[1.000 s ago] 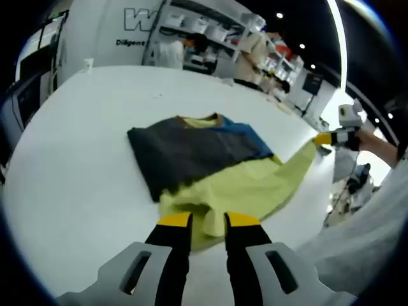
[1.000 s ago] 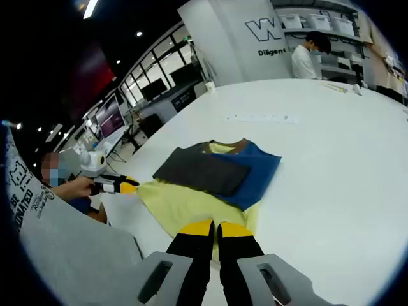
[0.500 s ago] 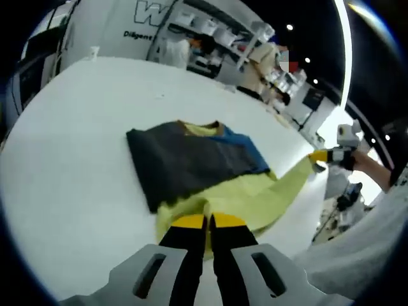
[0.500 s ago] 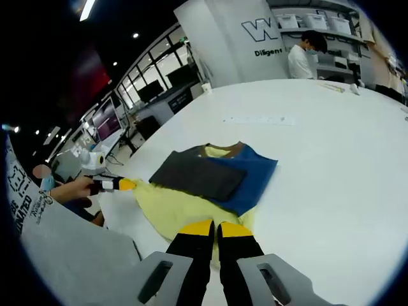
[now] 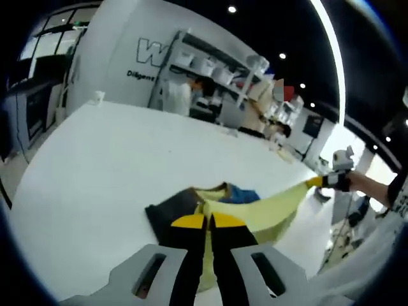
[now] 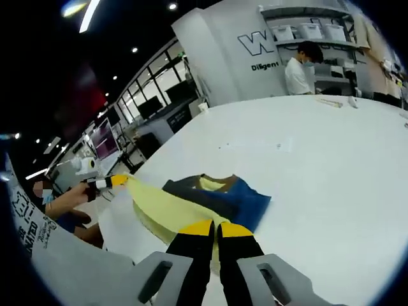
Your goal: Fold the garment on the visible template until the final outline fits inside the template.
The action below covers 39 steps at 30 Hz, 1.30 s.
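Both sets of jaws are closed on the yellow hem of the garment (image 5: 248,213): left gripper (image 5: 206,221) at 6 o'clock, right gripper (image 6: 210,227) likewise. Hem raised off the white table (image 5: 89,166); dark and blue part lies flat. Template not discernible; cloth hides the pinch points.

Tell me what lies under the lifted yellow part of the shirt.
Under the raised yellow part, the dark grey and blue parts of the shirt lie on the white table. Any template stays covered.
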{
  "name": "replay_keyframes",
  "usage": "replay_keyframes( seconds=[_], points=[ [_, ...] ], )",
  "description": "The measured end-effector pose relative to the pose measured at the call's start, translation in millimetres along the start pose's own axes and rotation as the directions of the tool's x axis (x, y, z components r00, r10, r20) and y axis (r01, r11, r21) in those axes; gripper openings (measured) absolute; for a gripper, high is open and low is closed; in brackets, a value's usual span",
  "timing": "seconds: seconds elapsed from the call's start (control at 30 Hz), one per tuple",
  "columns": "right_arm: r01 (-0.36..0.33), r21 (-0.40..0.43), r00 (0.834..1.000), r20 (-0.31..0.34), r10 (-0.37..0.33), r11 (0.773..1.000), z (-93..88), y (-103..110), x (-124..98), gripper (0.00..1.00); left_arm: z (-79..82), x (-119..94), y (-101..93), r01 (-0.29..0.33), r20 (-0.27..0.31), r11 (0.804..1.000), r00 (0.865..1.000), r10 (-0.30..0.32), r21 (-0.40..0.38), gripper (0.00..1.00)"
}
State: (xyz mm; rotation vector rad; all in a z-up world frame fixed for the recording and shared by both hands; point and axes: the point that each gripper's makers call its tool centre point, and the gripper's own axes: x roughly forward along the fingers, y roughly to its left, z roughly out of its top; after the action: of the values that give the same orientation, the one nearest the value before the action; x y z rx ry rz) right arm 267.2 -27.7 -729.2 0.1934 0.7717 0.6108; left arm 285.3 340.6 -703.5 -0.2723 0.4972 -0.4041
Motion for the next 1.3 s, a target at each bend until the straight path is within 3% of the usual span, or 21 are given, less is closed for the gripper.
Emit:
replay_keyframes(
  seconds=[0.03, 0.07, 0.23, 0.3, 0.33, 0.53, 0.57, 0.7, 0.73, 0.8, 0.83, 0.93, 0.97, 1.0, 1.07, 1.17, 1.2, 1.3],
  points=[
    [-0.004, -0.002, 1.000, 0.006, 0.004, 1.000, 3.8, 0, 2, 0.00, 1.6, 4, 1.2, -0.001, 0.002, 1.000, 1.000, 0.001, 0.004, 0.00],
    [-0.011, -0.039, 1.000, -0.017, 0.011, 0.999, 8.8, 0, 12, 0.00, -7.5, 20, 5.8, -0.004, -0.049, 0.999, 0.999, 0.006, 0.035, 0.00],
    [-0.016, -0.049, 0.999, -0.038, 0.014, 0.999, 6.3, 1, 19, 0.00, -41.6, 31, -6.8, 0.038, -0.164, 0.996, 0.986, -0.024, 0.081, 0.00],
    [-0.016, -0.044, 0.999, -0.044, 0.014, 0.999, 5.2, -1, 20, 0.00, -67.8, 35, -14.0, 0.072, -0.226, 0.995, 0.973, -0.054, 0.071, 0.00],
    [-0.015, -0.037, 0.999, -0.047, 0.013, 0.999, 3.2, -1, 19, 0.00, -87.1, 36, -25.0, 0.109, -0.289, 0.991, 0.954, -0.082, 0.079, 0.00],
    [-0.013, -0.033, 0.999, -0.049, 0.012, 0.999, 2.1, -2, 19, 0.00, -94.8, 40, -23.9, 0.123, -0.306, 0.989, 0.947, -0.093, 0.083, 0.00],
    [-0.014, -0.029, 0.999, -0.046, 0.012, 0.999, 1.9, -2, 19, 0.00, -100.7, 45, -24.4, 0.126, -0.327, 0.988, 0.941, -0.091, 0.086, 0.00],
    [-0.014, -0.028, 0.999, -0.043, 0.013, 1.000, 2.8, -3, 19, 0.00, -109.2, 61, -22.0, 0.136, -0.334, 0.989, 0.936, -0.107, 0.064, 0.00],
    [-0.011, -0.026, 0.999, -0.043, 0.010, 1.000, 3.1, -4, 19, 0.00, -122.1, 64, -16.7, 0.142, -0.381, 0.988, 0.918, -0.107, 0.066, 0.00],
    [-0.003, -0.025, 0.999, -0.047, 0.001, 1.000, 2.7, -7, 20, 0.00, -128.3, 61, -15.2, 0.128, -0.414, 0.992, 0.903, -0.111, 0.014, 0.00],
    [-0.008, -0.019, 1.000, -0.030, 0.008, 1.000, 11.1, -7, 21, 0.00, -105.4, 61, -24.4, 0.159, -0.355, 0.986, 0.920, -0.168, -0.054, 0.00],
    [0.006, -0.018, 0.999, -0.038, -0.007, 1.000, 19.5, -13, 24, 0.00, -66.9, 64, -15.9, 0.139, -0.243, 0.989, 0.959, -0.147, -0.049, 0.00],
    [0.007, -0.011, 1.000, -0.015, -0.007, 1.000, 30.6, -14, 24, 0.00, -31.9, 66, -14.2, 0.128, -0.145, 0.991, 0.980, -0.133, -0.042, 0.00],
    [-0.004, 0.007, 1.000, 0.017, 0.004, 1.000, 44.6, -15, 24, 0.00, -17.3, 66, -7.2, 0.133, -0.105, 0.991, 0.985, -0.136, -0.032, 0.00],
    [-0.008, 0.008, 0.999, 0.041, 0.008, 1.000, 59.5, -18, 25, 0.00, 3.9, 65, -8.7, 0.128, -0.076, 0.992, 0.989, -0.129, -0.019, 0.00],
    [-0.007, 0.003, 0.998, 0.057, 0.007, 1.000, 72.0, -22, 28, 0.00, 18.4, 68, -9.3, 0.141, -0.042, 0.990, 0.989, -0.140, 0.003, 0.00],
    [0.000, -0.008, 0.998, 0.065, 0.000, 1.000, 86.9, -26, 36, 0.00, 28.4, 81, 0.0, 0.120, -0.035, 0.993, 0.992, -0.120, 0.018, 0.00],
    [0.012, -0.008, 0.997, 0.080, -0.012, 1.000, 109.0, -38, 58, 0.00, 42.6, 116, 17.2, 0.093, -0.044, 0.994, 0.995, -0.091, 0.055, 0.02]
  ],
)
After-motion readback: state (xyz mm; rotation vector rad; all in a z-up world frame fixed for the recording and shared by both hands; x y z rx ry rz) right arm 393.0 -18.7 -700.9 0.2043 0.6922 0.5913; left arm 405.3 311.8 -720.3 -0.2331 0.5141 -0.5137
